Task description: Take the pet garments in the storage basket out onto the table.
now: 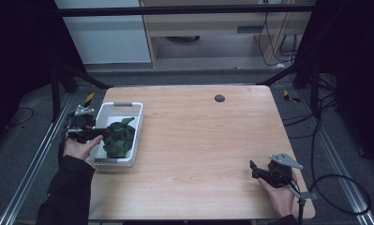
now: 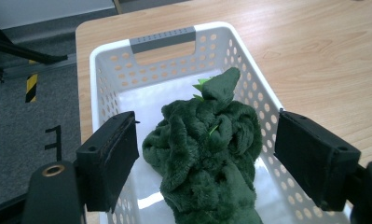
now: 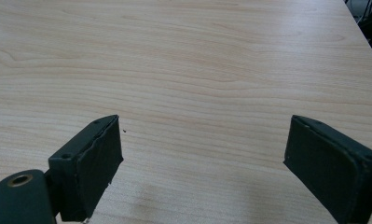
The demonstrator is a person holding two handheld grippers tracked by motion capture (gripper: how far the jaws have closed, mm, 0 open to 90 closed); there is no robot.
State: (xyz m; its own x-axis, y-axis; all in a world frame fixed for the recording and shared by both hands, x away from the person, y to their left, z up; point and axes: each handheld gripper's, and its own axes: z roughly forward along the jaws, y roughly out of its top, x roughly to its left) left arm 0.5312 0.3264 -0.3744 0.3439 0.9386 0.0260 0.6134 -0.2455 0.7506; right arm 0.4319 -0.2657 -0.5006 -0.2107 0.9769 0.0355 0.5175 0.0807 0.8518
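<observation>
Item count on the worktop (image 1: 198, 140)

One white perforated basket (image 1: 134, 140); one dark green plush item (image 1: 120, 137) lying inside it; one small dark round disc (image 1: 219, 98) near the far edge; two claws, the left claw (image 1: 98, 134) at the basket, the right claw (image 1: 254, 169) over bare wood, both with jaws spread apart.

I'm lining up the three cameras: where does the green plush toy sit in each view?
High view: green plush toy lies in the white basket at table left, by the left gripper.
Left gripper view: toy centre, between the open jaws.
Right gripper view: bare table, no toy.
Shared landmark: the basket's grey handle.
</observation>
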